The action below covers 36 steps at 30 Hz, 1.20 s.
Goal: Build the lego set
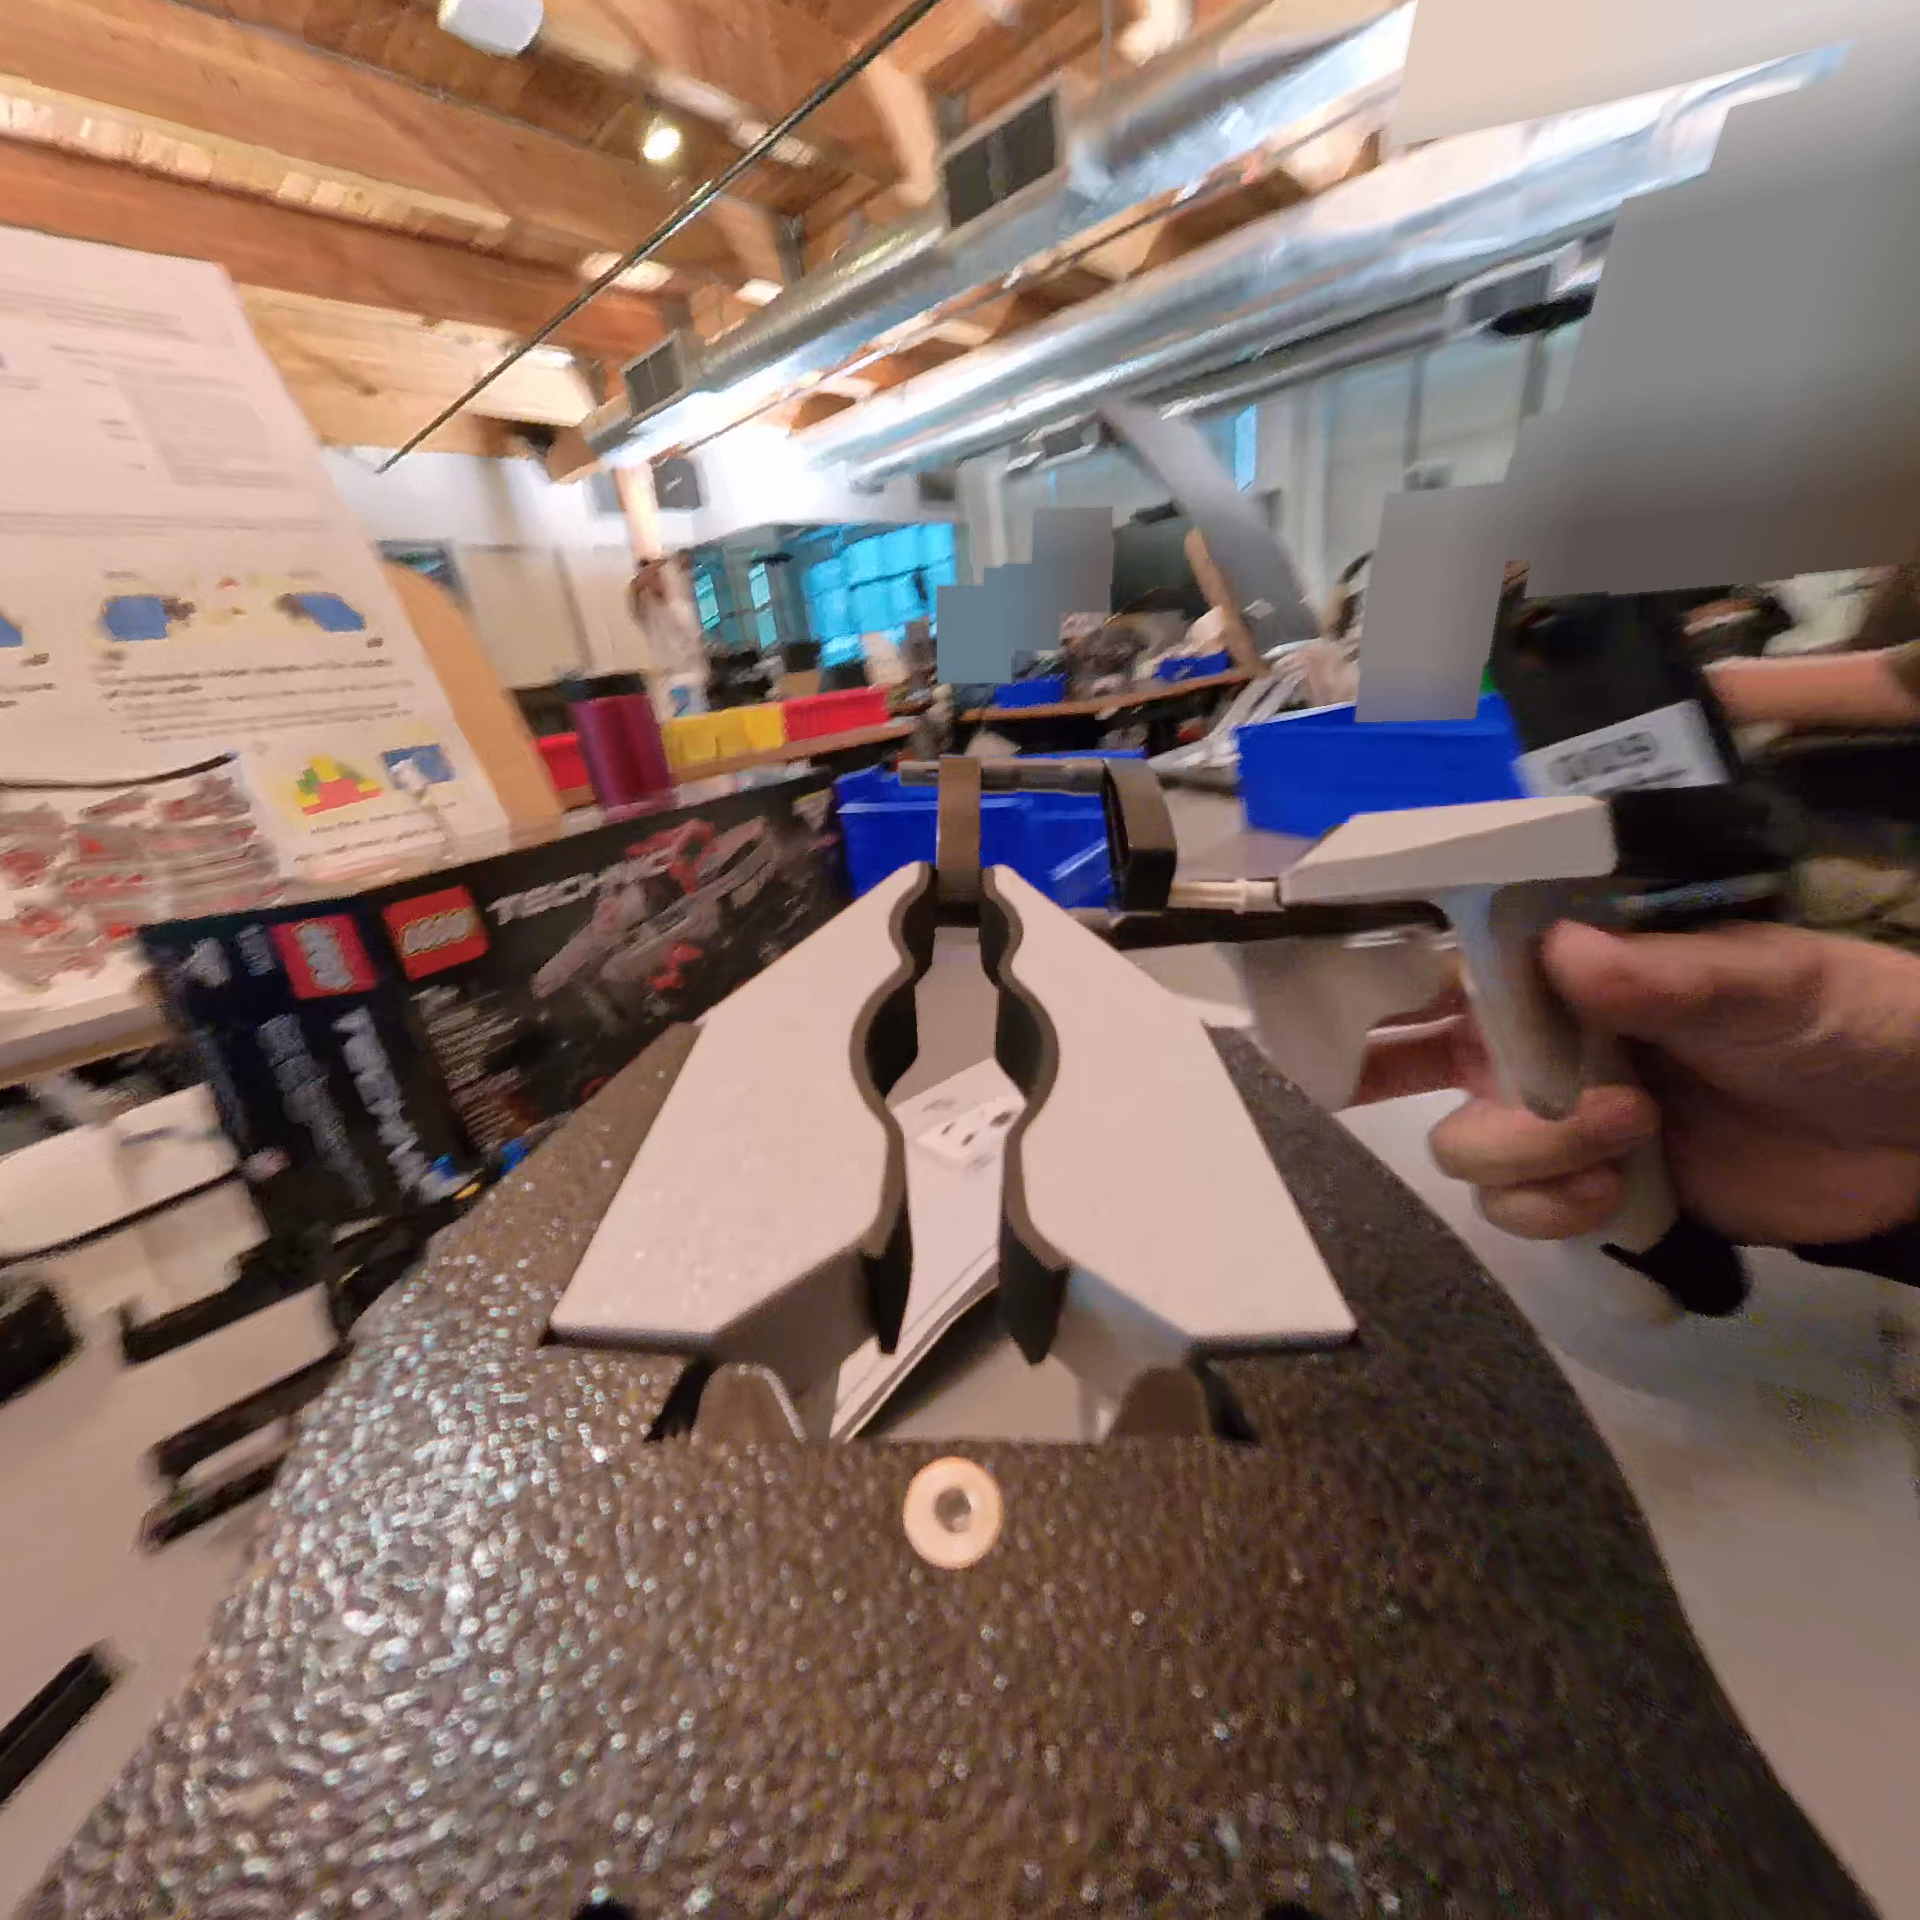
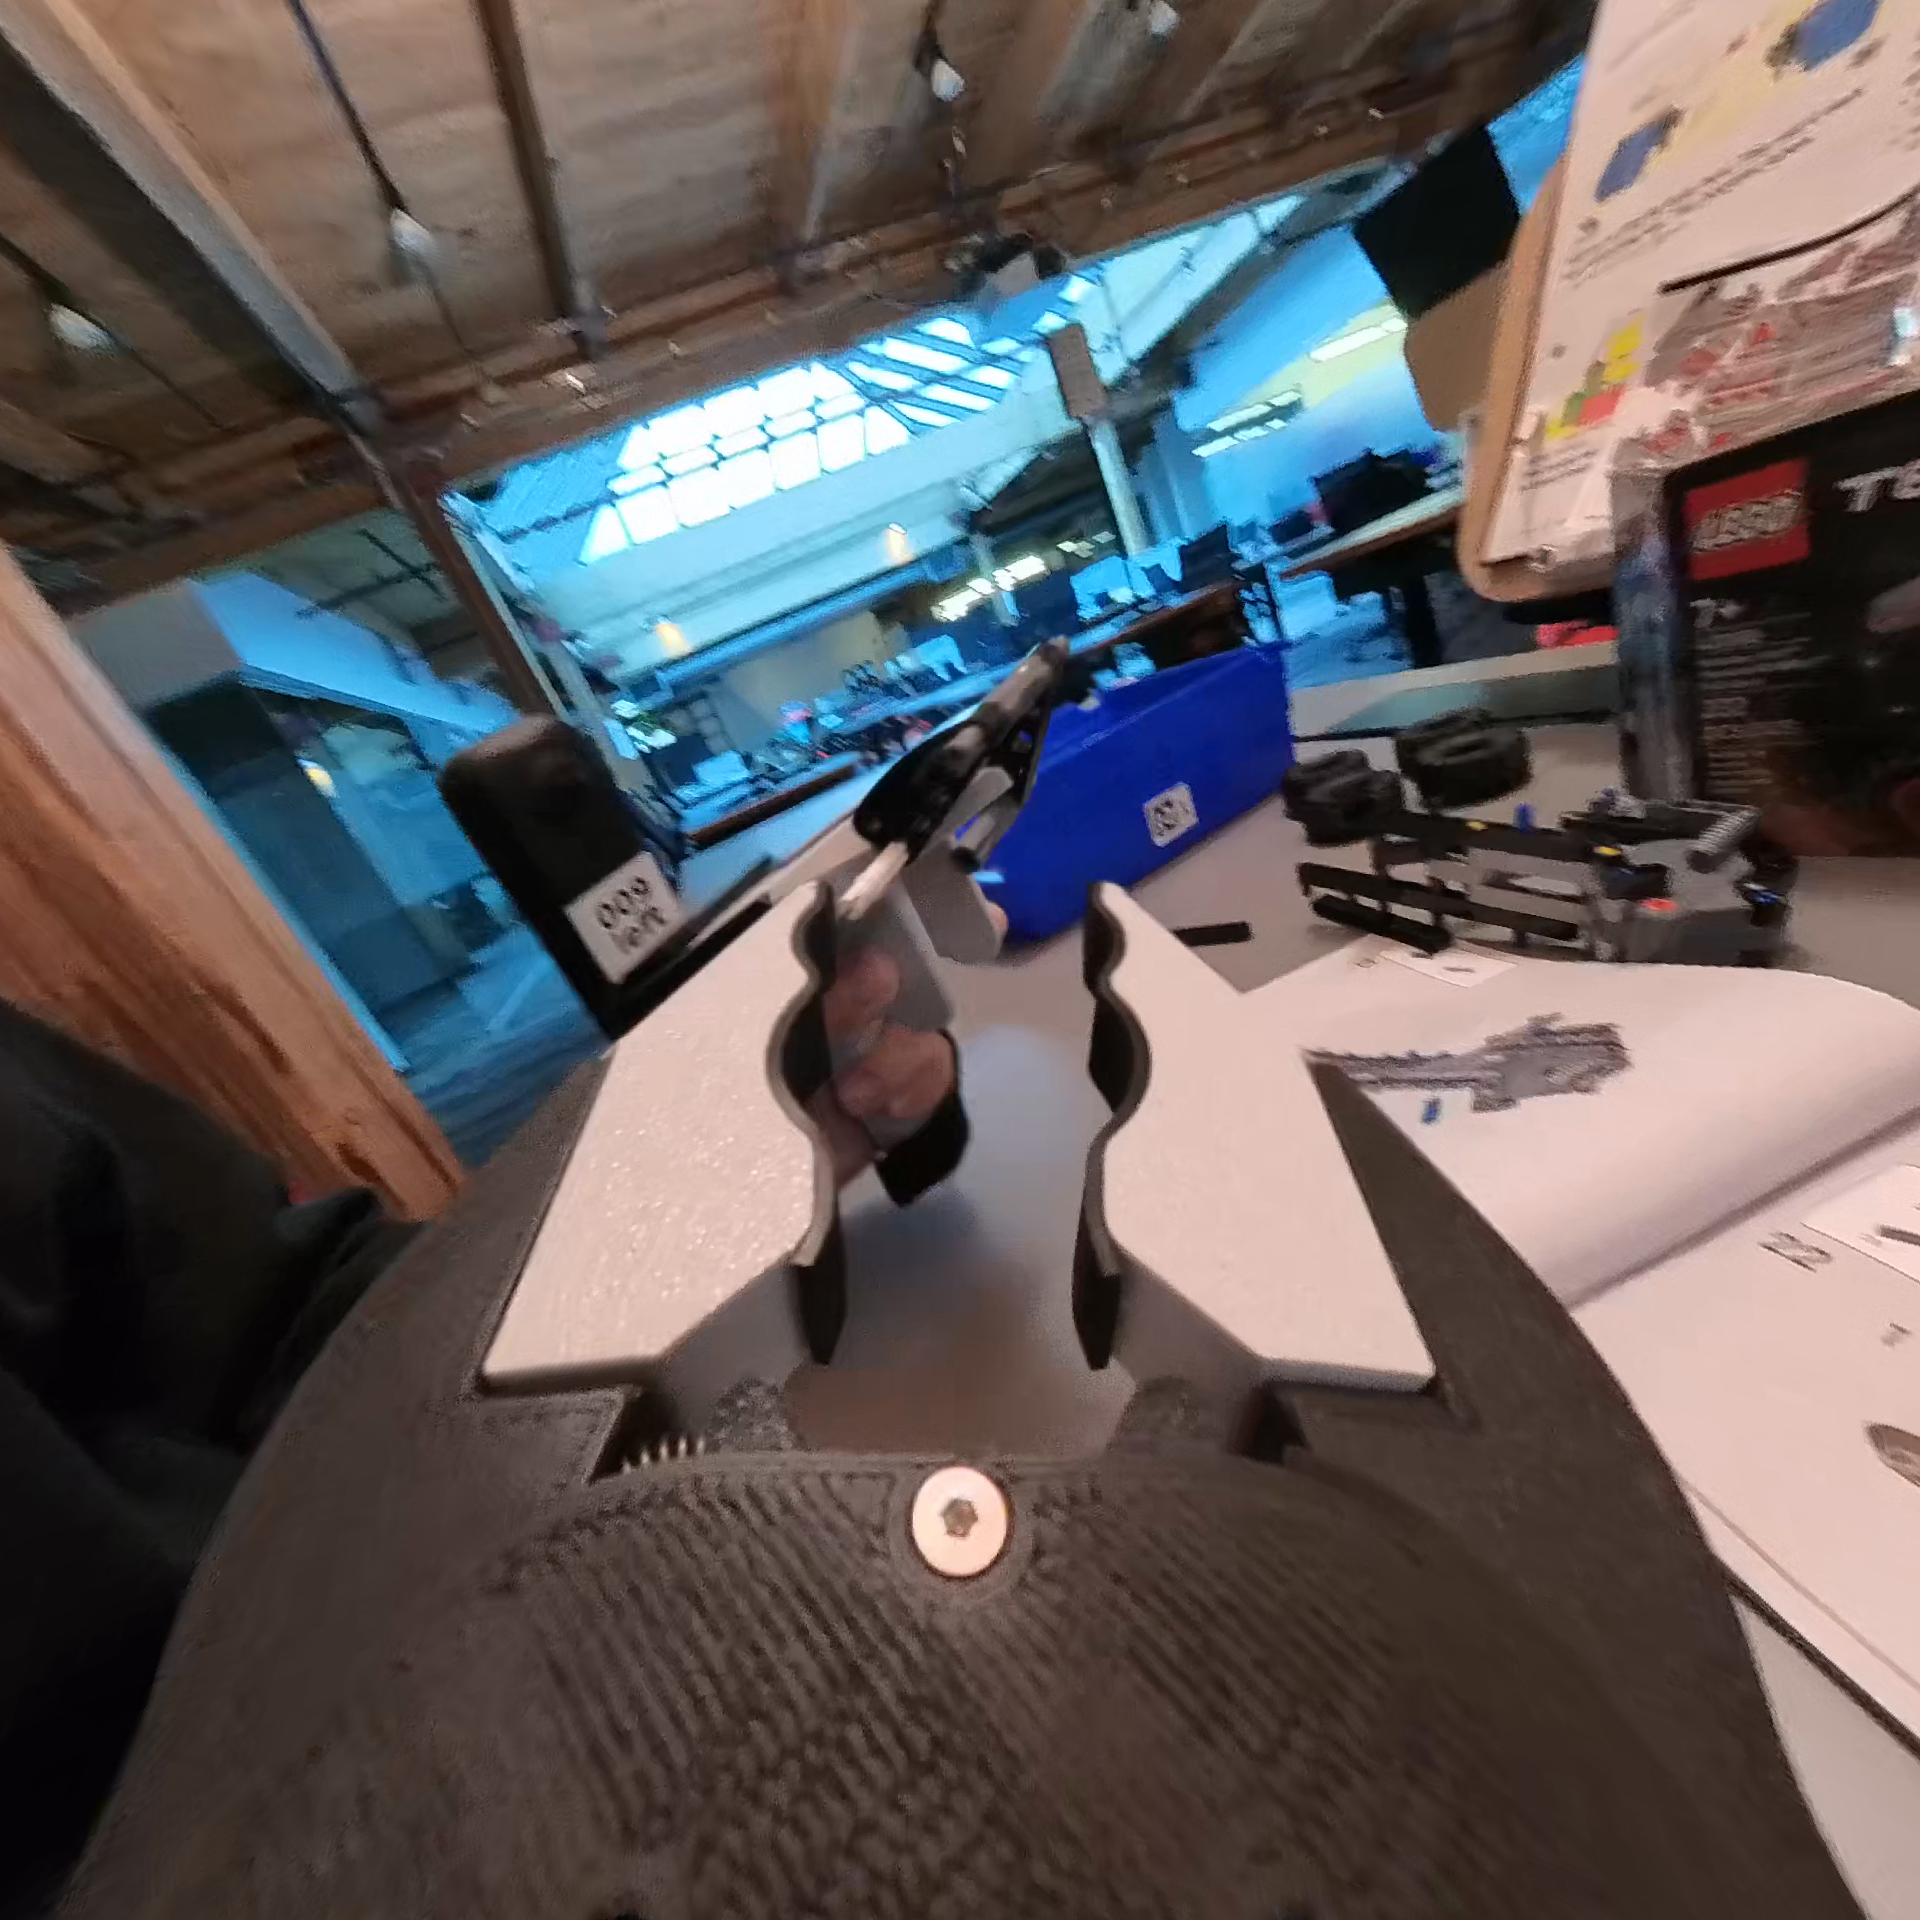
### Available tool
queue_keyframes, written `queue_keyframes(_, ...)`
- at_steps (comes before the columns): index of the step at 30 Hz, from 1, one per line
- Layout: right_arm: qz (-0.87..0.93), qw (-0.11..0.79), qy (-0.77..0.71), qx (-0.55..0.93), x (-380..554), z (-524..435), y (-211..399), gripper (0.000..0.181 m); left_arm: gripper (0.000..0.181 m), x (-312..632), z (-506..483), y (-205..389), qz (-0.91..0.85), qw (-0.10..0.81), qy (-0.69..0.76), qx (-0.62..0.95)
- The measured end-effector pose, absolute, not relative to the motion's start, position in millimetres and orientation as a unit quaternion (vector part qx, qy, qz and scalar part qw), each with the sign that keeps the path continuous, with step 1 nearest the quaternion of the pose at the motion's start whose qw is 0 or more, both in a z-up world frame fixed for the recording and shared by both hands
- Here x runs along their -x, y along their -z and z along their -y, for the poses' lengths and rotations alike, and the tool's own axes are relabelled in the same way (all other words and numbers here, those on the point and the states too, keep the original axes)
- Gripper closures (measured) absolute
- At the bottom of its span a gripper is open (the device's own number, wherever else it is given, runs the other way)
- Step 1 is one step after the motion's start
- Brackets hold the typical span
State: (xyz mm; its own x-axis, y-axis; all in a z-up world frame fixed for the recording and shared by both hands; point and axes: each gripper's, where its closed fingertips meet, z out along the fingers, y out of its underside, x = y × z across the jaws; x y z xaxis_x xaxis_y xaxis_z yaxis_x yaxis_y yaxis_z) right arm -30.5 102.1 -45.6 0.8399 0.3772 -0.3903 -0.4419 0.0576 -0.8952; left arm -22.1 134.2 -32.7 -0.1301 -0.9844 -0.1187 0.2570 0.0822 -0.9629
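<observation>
The left gripper [image 1: 958, 894] is pinched narrow on a small dark sub-assembly [image 1: 1023, 805], a thin upright piece clamped at its tips and held in the air. The right gripper [image 2: 961, 914] stands wide and empty, its tips near that piece. To do this well, I judge, the left should hold steady while the right closes squarely on the white pin end. Right of the sub-assembly, the dark chassis [image 2: 1558, 883] sits on the worktop [image 2: 1351, 925] behind open instructions [image 2: 1558, 1122]; a blue bin [image 2: 1153, 779] lies between and could snag.
</observation>
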Motion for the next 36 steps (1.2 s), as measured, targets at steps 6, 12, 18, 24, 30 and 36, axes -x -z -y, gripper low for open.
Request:
queue_keyframes(6,0.045,0.726,-0.323,0.605,53,-91,30,0.103,0.175,38,-113,10,-0.411,0.408,0.753,0.314)
queue_keyframes(12,0.03,0.745,-0.305,0.592,67,-95,8,0.104,0.176,46,-112,-1,-0.287,0.255,0.875,0.294)
queue_keyframes(18,0.044,0.741,-0.278,0.609,75,-97,7,0.11,0.176,47,-108,-3,-0.253,0.203,0.904,0.279)
queue_keyframes(24,0.036,0.742,-0.207,0.637,60,-94,6,0.116,0.176,41,-117,2,-0.263,0.254,0.88,0.303)
queue_keyframes(30,0.006,0.741,-0.137,0.658,72,-107,8,0.122,0.176,32,-123,9,-0.337,0.413,0.774,0.341)
queue_keyframes(36,0.018,0.754,-0.126,0.645,70,-101,2,0.147,0.176,38,-119,1,-0.418,0.538,0.667,0.3)
